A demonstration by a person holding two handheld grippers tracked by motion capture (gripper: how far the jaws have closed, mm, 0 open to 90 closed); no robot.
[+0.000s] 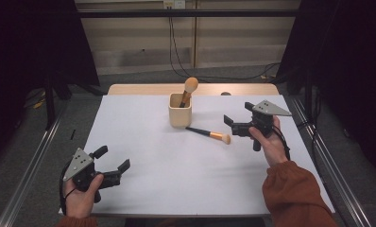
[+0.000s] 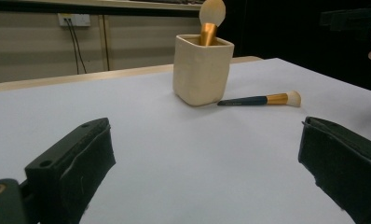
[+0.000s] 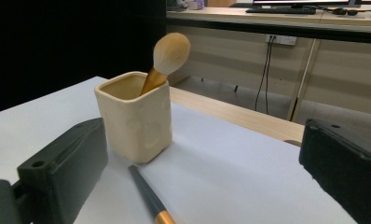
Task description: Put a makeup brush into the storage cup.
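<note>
Table and room around the work

A white sheet (image 1: 176, 165) covers the wooden table (image 1: 143, 89). Black cables (image 1: 176, 52) hang down the beige wall (image 1: 129, 38) from a socket (image 1: 174, 4); metal rails (image 1: 30, 161) flank the table on grey floor (image 1: 77, 113).

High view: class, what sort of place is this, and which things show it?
Probably a lab or recording workspace: a white-topped table ringed by dark curtains, trailing cables to wall sockets, and hand-held tongs.

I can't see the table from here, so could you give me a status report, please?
Left gripper, right gripper: open, empty. One brush flat beside cup. Nothing in the way.
</note>
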